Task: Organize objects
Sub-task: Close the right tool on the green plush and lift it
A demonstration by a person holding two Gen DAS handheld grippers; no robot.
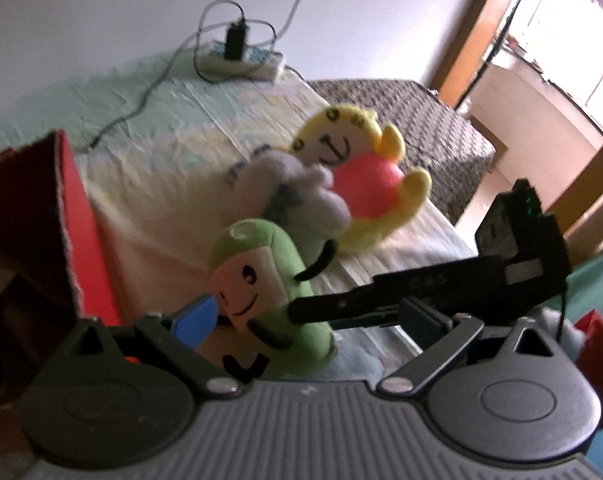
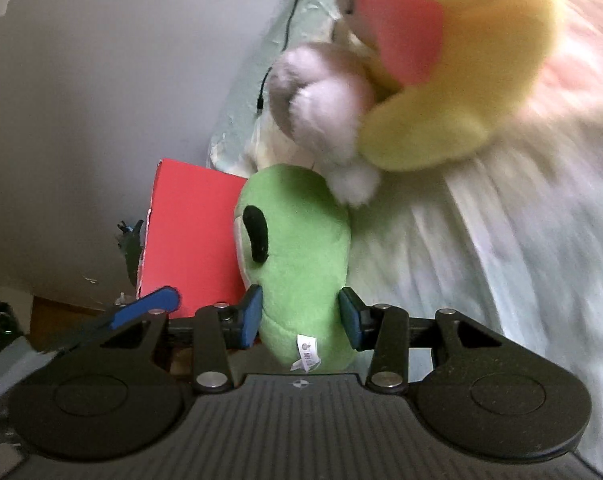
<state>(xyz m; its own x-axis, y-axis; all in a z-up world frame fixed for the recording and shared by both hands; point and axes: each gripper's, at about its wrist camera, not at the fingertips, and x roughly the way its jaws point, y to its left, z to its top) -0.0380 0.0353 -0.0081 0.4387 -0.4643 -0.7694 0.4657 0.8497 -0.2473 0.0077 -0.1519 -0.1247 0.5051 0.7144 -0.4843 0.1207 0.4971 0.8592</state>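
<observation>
On a bed covered with a pale sheet (image 1: 173,148), a green plush toy (image 2: 301,264) stands near the front edge, just beside a red box (image 2: 193,240) whose open top shows in the left wrist view (image 1: 67,216). Seen from the right wrist camera, the right gripper (image 2: 300,316) has its two blue pads pressed against the sides of the toy's lower body, one pad (image 2: 251,316) on the left and one on the right, so its fingers are clamped on the green plush toy; a small white label hangs from the toy's bottom just above the gripper body. From the left wrist camera the same toy (image 1: 261,292) shows its face, with a black arm sticking out to the right, and the right gripper reaches in from the right as a long dark bar that meets the toy's side. The left gripper (image 1: 309,320) has its fingers spread wide: one blue pad (image 1: 195,320) sits just beside the toy's face on the left, perhaps touching it, though the blur makes that hard to tell, while the other finger lies well out to the right, partly behind the dark bar. Behind the green toy lie a grey plush toy (image 1: 289,188) and a yellow plush toy (image 1: 361,168) with a pink patch, pressed against each other; in the right wrist view the grey one (image 2: 325,112) touches the top of the green toy and the yellow one (image 2: 481,80) fills the upper right. Farther back on the bed, near the wall, a white power strip (image 1: 241,60) holds a black plug with cables running across the sheet.
</observation>
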